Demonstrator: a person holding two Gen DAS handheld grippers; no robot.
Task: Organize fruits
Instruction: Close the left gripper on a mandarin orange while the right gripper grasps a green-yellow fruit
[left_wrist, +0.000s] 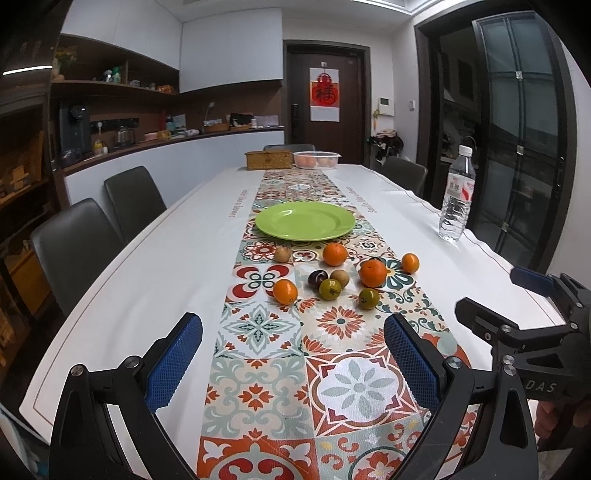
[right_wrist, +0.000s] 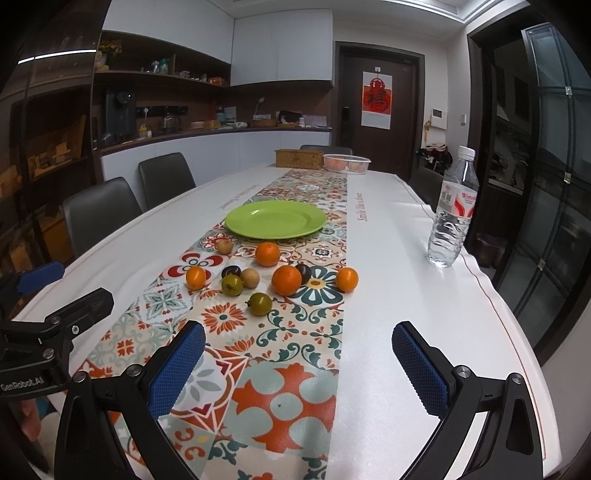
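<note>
White tablecloth (left_wrist: 155, 280), patterned runner (left_wrist: 280, 373), green plate (left_wrist: 305, 220), dark chairs (left_wrist: 75, 243)

"das" in pale letters on the right gripper (left_wrist: 532, 295) body in left wrist view, "genrobot.ai" on the left gripper (right_wrist: 51, 291) body in right wrist view, "smile like a flower" in red along the tablecloth (right_wrist: 388, 280) edge, bottle label unreadable.

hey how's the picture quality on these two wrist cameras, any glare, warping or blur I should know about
Left wrist view: strong fisheye bending of the table edge, dark vignetted corners, fruit sharp. Right wrist view: same warping, soft sheen on the white cloth near the water bottle, green plate glossy, shelves at left dim.
</note>
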